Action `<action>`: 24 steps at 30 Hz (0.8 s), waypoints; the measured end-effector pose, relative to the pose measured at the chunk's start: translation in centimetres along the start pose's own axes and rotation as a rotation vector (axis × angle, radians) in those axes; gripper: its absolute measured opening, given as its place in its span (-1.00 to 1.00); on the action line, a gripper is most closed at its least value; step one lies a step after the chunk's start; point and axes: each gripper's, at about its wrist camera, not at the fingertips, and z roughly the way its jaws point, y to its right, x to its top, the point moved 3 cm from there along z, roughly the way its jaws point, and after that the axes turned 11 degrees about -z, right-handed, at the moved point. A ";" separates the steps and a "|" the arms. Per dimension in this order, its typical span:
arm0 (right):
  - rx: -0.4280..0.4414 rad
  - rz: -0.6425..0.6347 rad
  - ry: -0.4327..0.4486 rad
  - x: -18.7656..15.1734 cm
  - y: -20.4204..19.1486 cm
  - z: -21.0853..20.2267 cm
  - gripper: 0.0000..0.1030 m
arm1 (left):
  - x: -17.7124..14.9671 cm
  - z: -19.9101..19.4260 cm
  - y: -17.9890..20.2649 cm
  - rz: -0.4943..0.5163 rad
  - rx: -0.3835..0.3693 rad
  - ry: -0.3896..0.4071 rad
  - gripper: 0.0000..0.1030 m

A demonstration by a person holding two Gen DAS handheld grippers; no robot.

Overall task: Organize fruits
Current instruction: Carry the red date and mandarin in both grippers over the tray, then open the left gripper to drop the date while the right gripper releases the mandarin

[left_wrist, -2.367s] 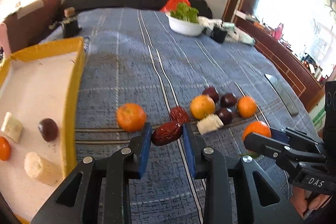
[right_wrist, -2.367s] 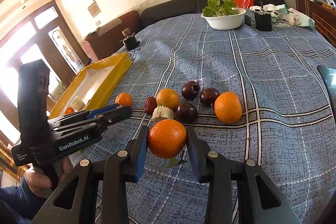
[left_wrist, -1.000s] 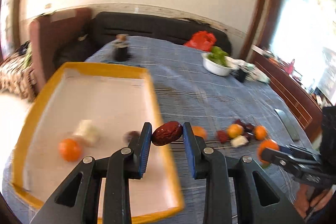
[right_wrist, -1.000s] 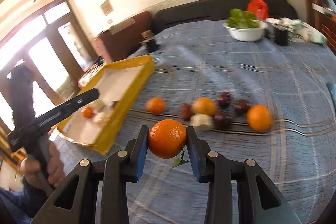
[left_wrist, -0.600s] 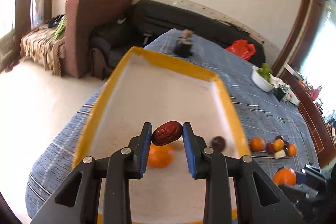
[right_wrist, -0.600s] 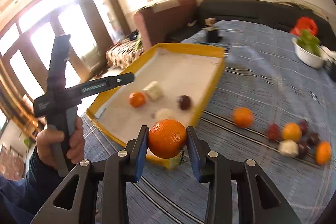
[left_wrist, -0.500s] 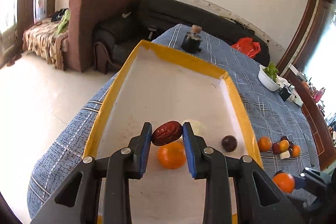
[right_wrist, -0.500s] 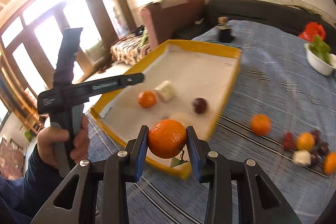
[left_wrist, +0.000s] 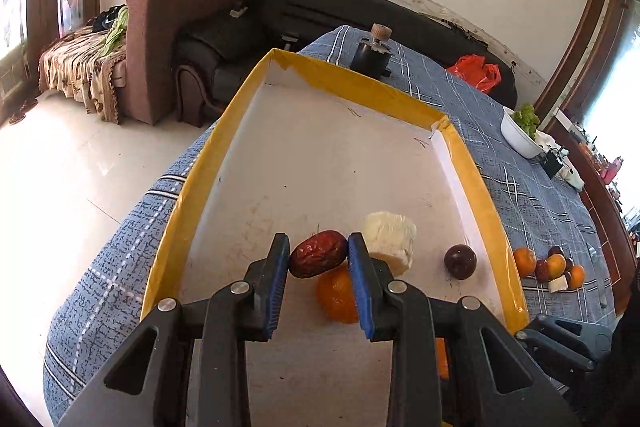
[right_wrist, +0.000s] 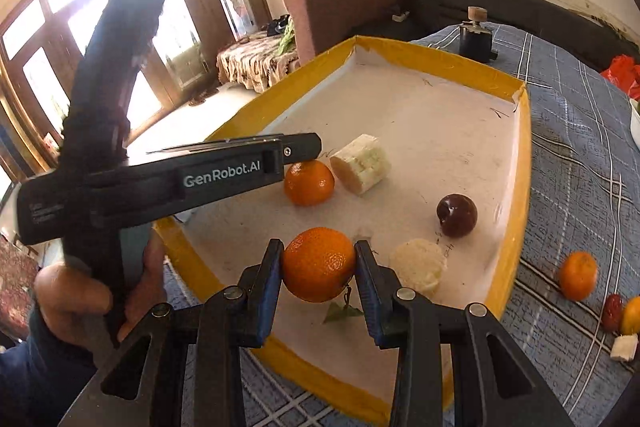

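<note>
Fruits are partly gathered into the shallow white tray with a yellow rim (left_wrist: 192,183) that lies on the blue checked tablecloth (right_wrist: 580,155). Inside the tray already lie a small orange mandarin (right_wrist: 309,183), a pale peeled banana chunk (right_wrist: 362,163) just beside it, a dark purple plum (right_wrist: 457,215) nearer the tray's right wall, and a second pale chunk (right_wrist: 418,265) toward its near edge. Left to move, judging by what lies outside the tray's right wall, are another mandarin (right_wrist: 578,275) and a small cluster of red, orange and white pieces (left_wrist: 554,269) on the cloth. The left gripper (left_wrist: 319,261) is clamped on a wrinkled red date (left_wrist: 318,254), held above the tray floor over the mandarin there. The right gripper (right_wrist: 319,265) is clamped on a round orange mandarin with a small green leaf (right_wrist: 318,263), held over the tray's near edge. Neither fruit has been released, so two placements look imminent.
</note>
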 end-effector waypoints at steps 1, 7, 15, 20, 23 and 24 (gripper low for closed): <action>0.002 -0.002 -0.004 0.0 0.0 0.3 -0.22 | 0.0 0.1 0.0 -0.001 -0.002 -0.001 -0.43; -0.008 -0.014 -0.025 0.1 0.3 1.3 -0.21 | 0.0 0.1 0.1 0.003 -0.013 0.003 -0.43; -0.008 -0.009 -0.016 -0.1 0.3 1.3 -0.21 | -0.1 -0.1 0.1 0.001 -0.016 0.014 -0.43; -0.016 -0.011 -0.012 -0.1 0.2 1.0 -0.21 | 0.1 -0.5 0.2 -0.003 -0.032 0.024 -0.32; -0.021 -0.015 -0.002 0.0 0.2 0.7 -0.11 | 0.1 -0.8 0.1 0.000 -0.035 0.037 -0.23; -0.022 -0.016 0.004 0.0 0.2 0.5 -0.02 | 0.1 -0.8 0.1 -0.002 -0.039 0.037 -0.21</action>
